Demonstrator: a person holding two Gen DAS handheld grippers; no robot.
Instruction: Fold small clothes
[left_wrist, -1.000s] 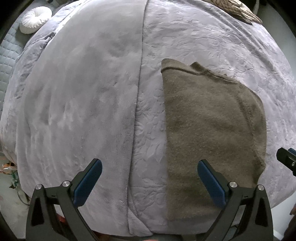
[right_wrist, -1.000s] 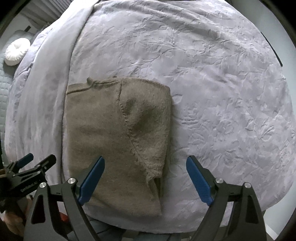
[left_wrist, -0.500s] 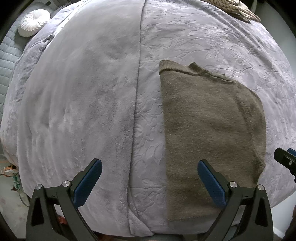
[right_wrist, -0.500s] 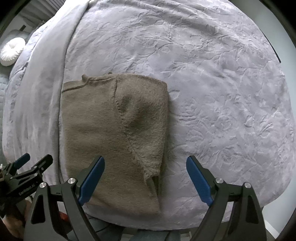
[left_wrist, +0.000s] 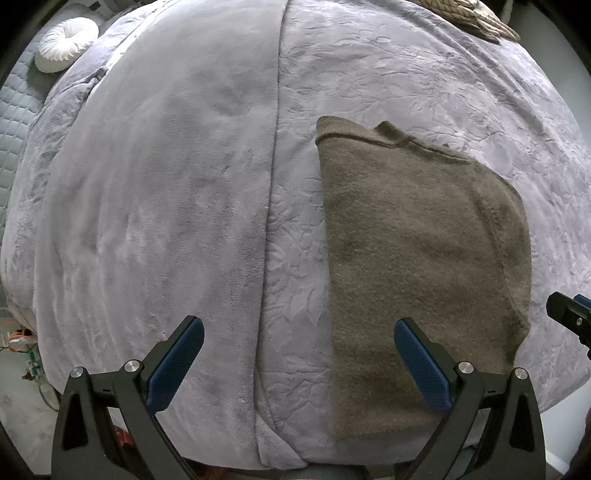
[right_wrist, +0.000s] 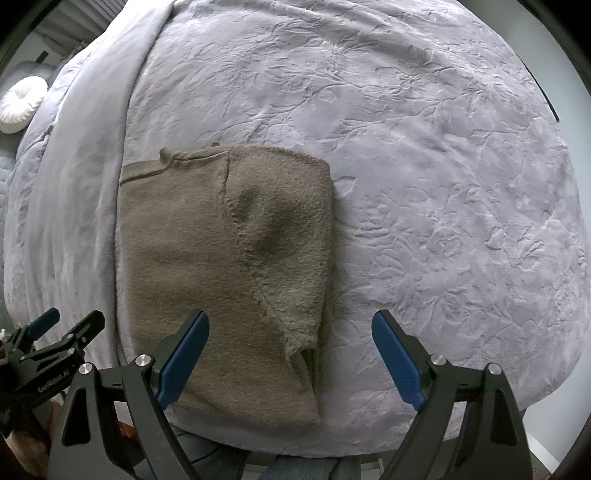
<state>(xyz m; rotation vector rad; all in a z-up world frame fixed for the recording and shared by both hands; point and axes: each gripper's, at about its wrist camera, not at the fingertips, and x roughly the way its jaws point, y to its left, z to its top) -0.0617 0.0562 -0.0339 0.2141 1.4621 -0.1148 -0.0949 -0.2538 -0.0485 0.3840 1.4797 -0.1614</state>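
Observation:
A brown knit sweater (left_wrist: 413, 258) (right_wrist: 221, 266) lies folded into a tall rectangle on the lavender bedspread (left_wrist: 166, 221) (right_wrist: 443, 184), near the bed's front edge. My left gripper (left_wrist: 299, 341) hangs open above the bed, its right finger over the sweater's lower left part and nothing between the pads. My right gripper (right_wrist: 290, 336) is open too, high above the sweater's lower right corner, holding nothing. Each gripper shows at the edge of the other's view: the right gripper (left_wrist: 570, 317), the left gripper (right_wrist: 55, 332).
A white round cushion (left_wrist: 64, 42) (right_wrist: 22, 103) lies at the far left of the bed. A tan knitted item (left_wrist: 469, 14) rests at the far edge. The bedspread has a plush band on the left and an embossed part on the right. Floor clutter (left_wrist: 22, 350) lies beside the bed.
Both views have shifted only slightly; the sweater sits a little lower in the right wrist view than half a second ago. Grippers stay open and the sweater lies unchanged.

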